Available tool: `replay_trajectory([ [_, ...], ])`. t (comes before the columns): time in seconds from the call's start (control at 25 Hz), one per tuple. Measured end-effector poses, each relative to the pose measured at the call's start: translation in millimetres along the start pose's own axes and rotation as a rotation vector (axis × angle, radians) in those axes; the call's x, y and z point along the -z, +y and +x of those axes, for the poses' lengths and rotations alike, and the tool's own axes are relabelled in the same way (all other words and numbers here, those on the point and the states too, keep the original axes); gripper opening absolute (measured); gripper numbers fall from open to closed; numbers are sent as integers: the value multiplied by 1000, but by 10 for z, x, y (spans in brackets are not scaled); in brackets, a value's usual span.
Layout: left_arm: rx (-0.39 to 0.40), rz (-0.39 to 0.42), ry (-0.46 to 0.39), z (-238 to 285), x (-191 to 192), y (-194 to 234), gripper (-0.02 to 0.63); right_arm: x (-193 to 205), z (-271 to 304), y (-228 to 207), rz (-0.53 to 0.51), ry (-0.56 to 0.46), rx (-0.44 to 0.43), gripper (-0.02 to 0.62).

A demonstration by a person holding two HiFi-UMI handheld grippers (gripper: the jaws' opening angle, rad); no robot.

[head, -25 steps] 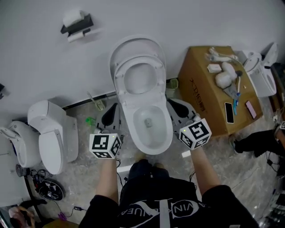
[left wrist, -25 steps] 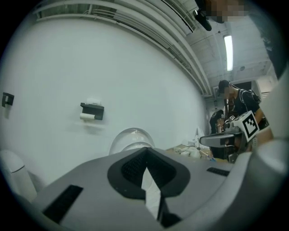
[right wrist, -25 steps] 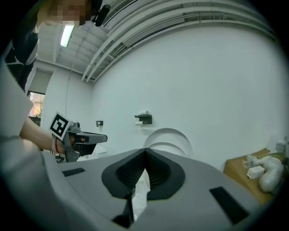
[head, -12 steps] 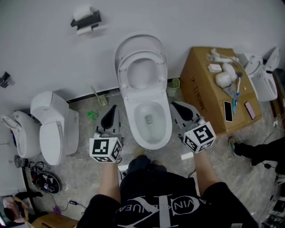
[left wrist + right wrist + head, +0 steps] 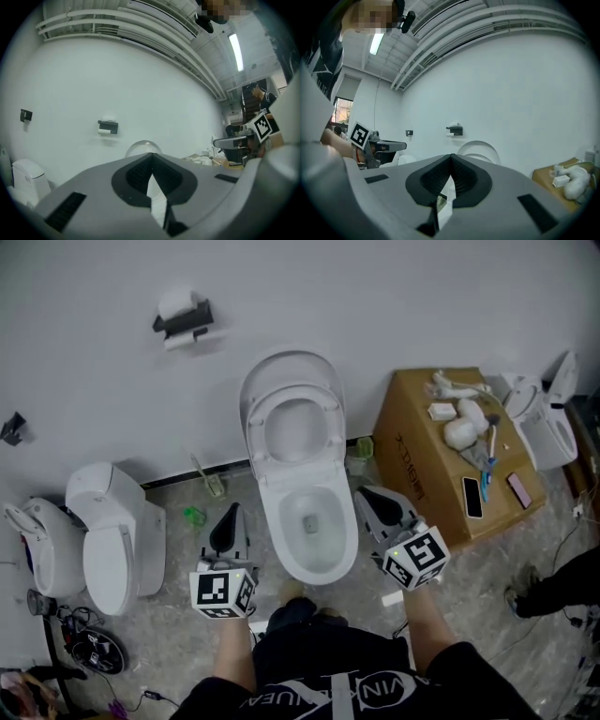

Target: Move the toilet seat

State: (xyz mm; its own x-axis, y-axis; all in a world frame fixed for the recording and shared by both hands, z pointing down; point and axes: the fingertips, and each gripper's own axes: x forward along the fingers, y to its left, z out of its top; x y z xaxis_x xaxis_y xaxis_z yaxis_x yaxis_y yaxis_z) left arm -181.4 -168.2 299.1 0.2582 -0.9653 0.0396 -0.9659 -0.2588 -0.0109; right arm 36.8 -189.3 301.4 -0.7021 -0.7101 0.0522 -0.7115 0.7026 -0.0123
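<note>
The white toilet (image 5: 312, 521) stands against the wall with its seat ring (image 5: 293, 427) and lid (image 5: 291, 367) both raised and leaning on the wall. My left gripper (image 5: 231, 514) hovers by the bowl's left side and my right gripper (image 5: 367, 495) by its right side; both are shut, empty and touching nothing. In the left gripper view the shut left gripper (image 5: 151, 161) points at the wall, with the lid (image 5: 143, 146) showing just above it. The right gripper (image 5: 451, 161) is likewise shut in the right gripper view, with the lid (image 5: 480, 149) beyond it.
A second toilet (image 5: 112, 531) and a third (image 5: 37, 545) stand at the left, and another (image 5: 544, 423) at the far right. A cardboard box (image 5: 441, 474) with small items on top sits right of the bowl. A paper holder (image 5: 183, 317) hangs on the wall. Cables (image 5: 89, 643) lie at lower left.
Both grippers have drawn back a little toward the person and sit lower in the head view. Their jaws stay shut, and the seat and lid stay raised.
</note>
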Motion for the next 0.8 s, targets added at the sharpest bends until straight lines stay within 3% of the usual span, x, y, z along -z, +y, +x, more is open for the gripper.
replay_trajectory([
  [0.8,33,2,5,197,-39,-60,2,-59,-68,-27,65,-53,29,8],
])
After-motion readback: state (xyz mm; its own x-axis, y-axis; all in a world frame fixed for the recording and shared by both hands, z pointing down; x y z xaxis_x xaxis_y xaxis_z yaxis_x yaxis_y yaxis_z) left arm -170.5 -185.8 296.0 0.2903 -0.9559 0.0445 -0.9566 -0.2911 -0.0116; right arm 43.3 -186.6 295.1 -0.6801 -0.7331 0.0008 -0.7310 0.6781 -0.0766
